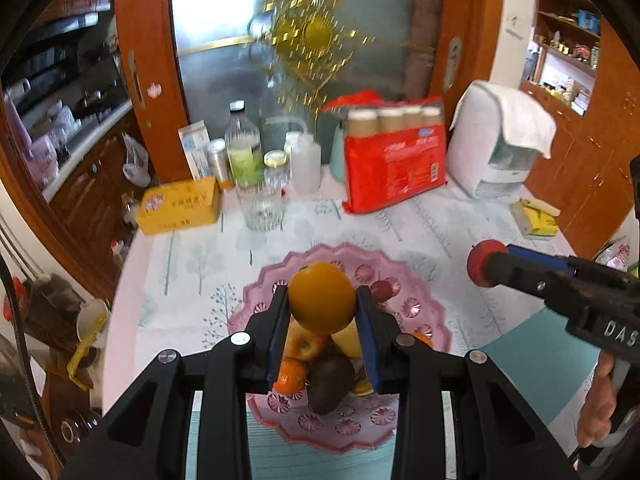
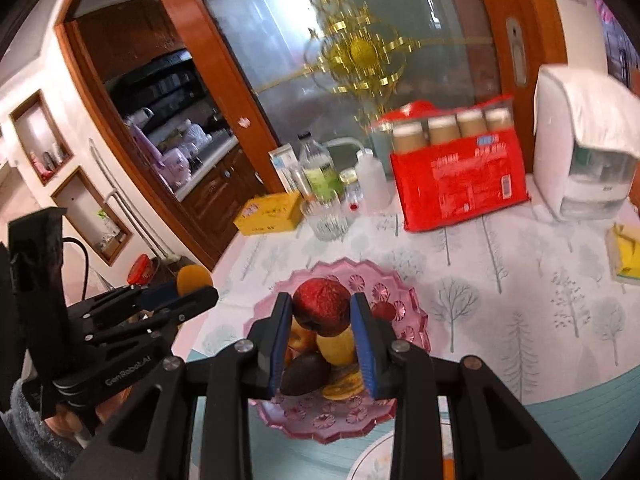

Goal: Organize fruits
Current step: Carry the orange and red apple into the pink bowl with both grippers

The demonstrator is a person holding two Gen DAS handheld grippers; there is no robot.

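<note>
Red pack (image 1: 396,164), yellow box (image 1: 179,206), glass (image 1: 262,208), white appliance (image 1: 496,140) on tablecloth (image 1: 192,264).

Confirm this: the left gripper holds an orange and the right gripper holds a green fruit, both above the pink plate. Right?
Not quite. The right gripper holds a red fruit, as the right wrist view shows. The left gripper does hold an orange, both above the pink plate.

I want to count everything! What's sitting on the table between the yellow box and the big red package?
In the left wrist view, between the yellow box and the red package stand a clear glass, a green-labelled bottle, a small jar and a white bottle.
</note>
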